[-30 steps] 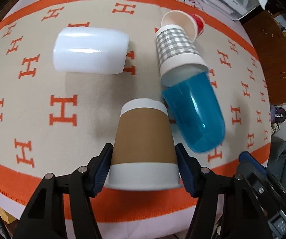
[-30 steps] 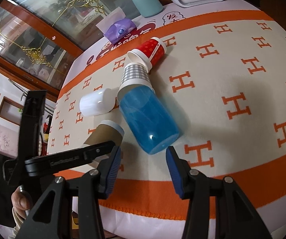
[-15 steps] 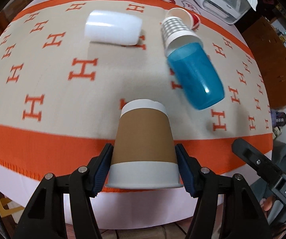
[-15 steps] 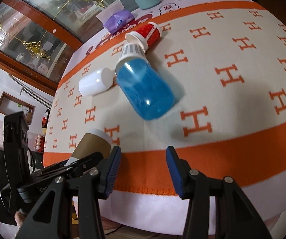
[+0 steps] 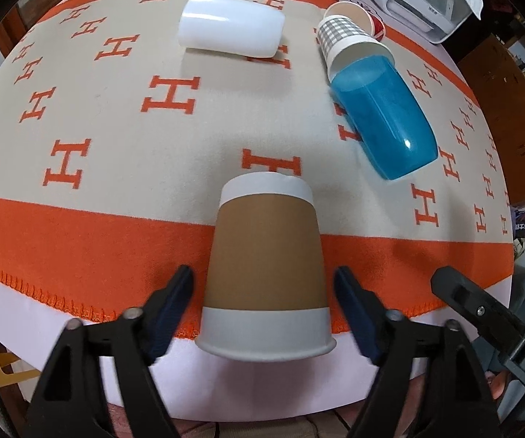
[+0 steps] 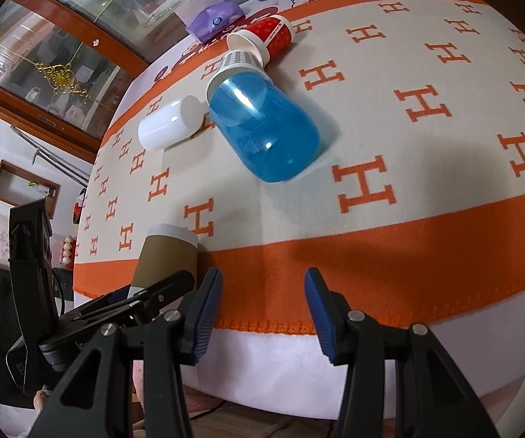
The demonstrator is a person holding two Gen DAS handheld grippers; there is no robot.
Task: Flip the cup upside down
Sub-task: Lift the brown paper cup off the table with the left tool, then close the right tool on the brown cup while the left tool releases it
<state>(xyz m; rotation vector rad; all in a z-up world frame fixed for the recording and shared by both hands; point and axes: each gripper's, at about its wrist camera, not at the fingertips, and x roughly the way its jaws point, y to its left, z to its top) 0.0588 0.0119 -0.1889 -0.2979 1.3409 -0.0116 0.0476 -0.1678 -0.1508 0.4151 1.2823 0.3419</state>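
Brown cup (image 5: 266,277) standing inverted at table (image 5: 79,248) front edge, axis vertical, rim down. My left claw (image 5: 264,314) flanking it, fingers apart, not touching. Right claw (image 6: 263,314) hanging open, empty.

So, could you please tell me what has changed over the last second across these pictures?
The left tongs carried the brown cup, base up, back from mid-table to the near orange border, then opened: the fingers now stand apart from its sides, so it is let go. The right tongs stayed open and holding nothing. The white cup, blue cup, checked cup and red cup lie as before.
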